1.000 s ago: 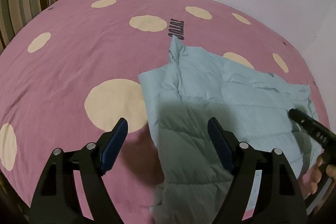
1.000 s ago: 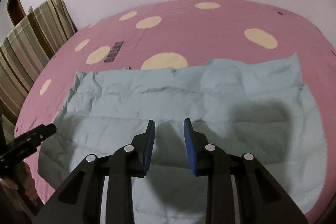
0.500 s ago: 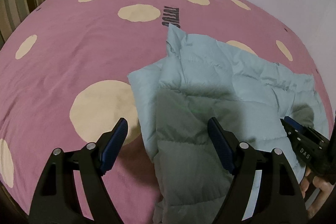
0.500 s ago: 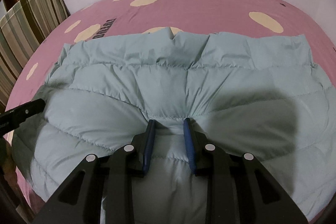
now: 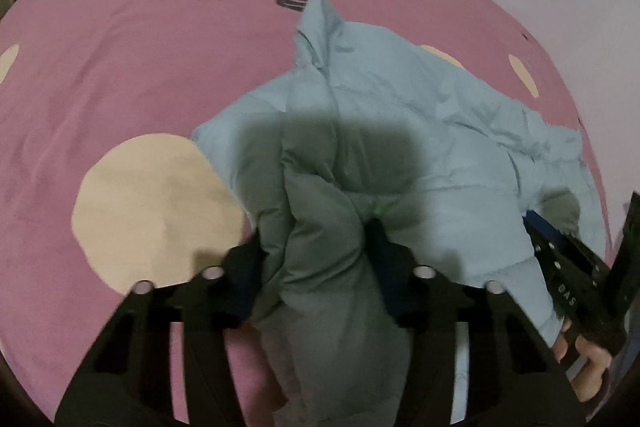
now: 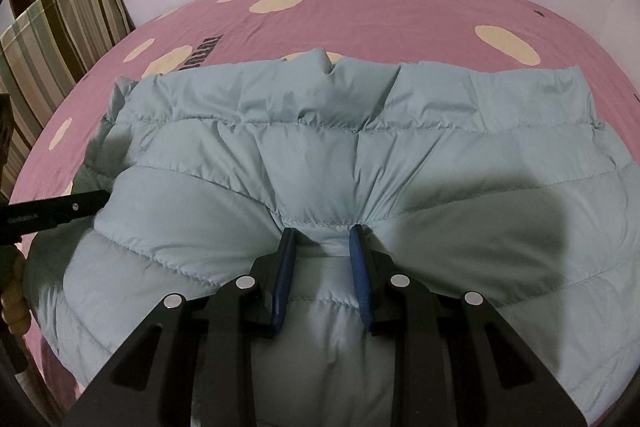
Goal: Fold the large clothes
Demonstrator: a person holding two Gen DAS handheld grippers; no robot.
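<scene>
A pale-blue puffer jacket [image 6: 400, 155] is spread mid-frame on a pink spotted bedsheet [image 5: 120, 47]. A bunched fold is pinched by the left gripper [image 5: 316, 247] (blurred), a quilted ridge by the right gripper [image 6: 322, 251].

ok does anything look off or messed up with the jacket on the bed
Nothing damaged. The light blue puffer jacket is bunched where the left gripper and right gripper pinch it, rumpled on the pink spotted bedsheet.

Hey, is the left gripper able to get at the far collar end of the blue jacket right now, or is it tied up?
Probably not. The left gripper is closed on a bunched fold of the blue jacket, so it would have to release first.
</scene>
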